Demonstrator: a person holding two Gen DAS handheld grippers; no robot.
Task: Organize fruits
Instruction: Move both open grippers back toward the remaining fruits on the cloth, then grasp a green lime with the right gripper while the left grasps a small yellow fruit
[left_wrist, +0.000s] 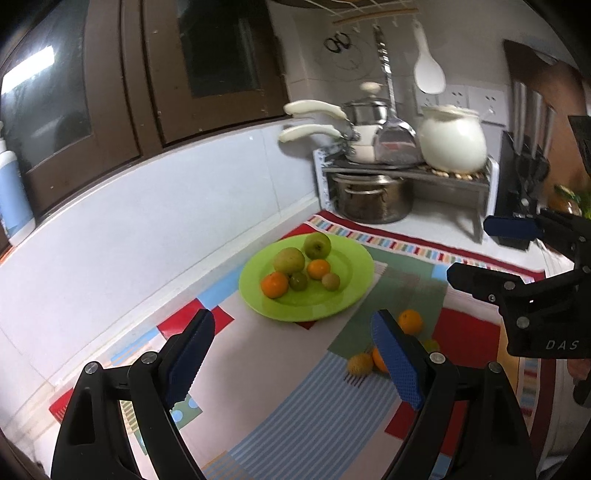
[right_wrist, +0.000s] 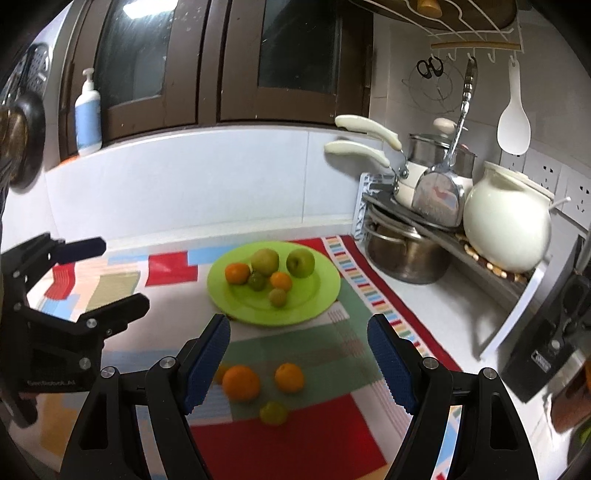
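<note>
A lime-green plate (left_wrist: 332, 306) (right_wrist: 314, 295) sits on a patchwork mat and holds several fruits: green apples, oranges and small green ones. Loose fruit lies on the mat nearer me: an orange (left_wrist: 410, 321), a yellowish fruit (left_wrist: 360, 363), and in the right wrist view two oranges (right_wrist: 241, 382) (right_wrist: 289, 376) and a small green-yellow fruit (right_wrist: 273, 412). My left gripper (left_wrist: 292, 315) (right_wrist: 122, 273) hangs open above the mat, short of the plate, with nothing in it. My right gripper (right_wrist: 298, 323) (left_wrist: 469, 250) is open and empty too, over the loose fruit.
A metal rack (right_wrist: 443, 236) in the right corner carries pans and a white jar (right_wrist: 506, 229), with a steel pot (right_wrist: 406, 254) beneath it. A knife block (left_wrist: 524, 173) stands far right. A soap bottle (right_wrist: 88, 114) sits on the window ledge. Utensils hang on the wall.
</note>
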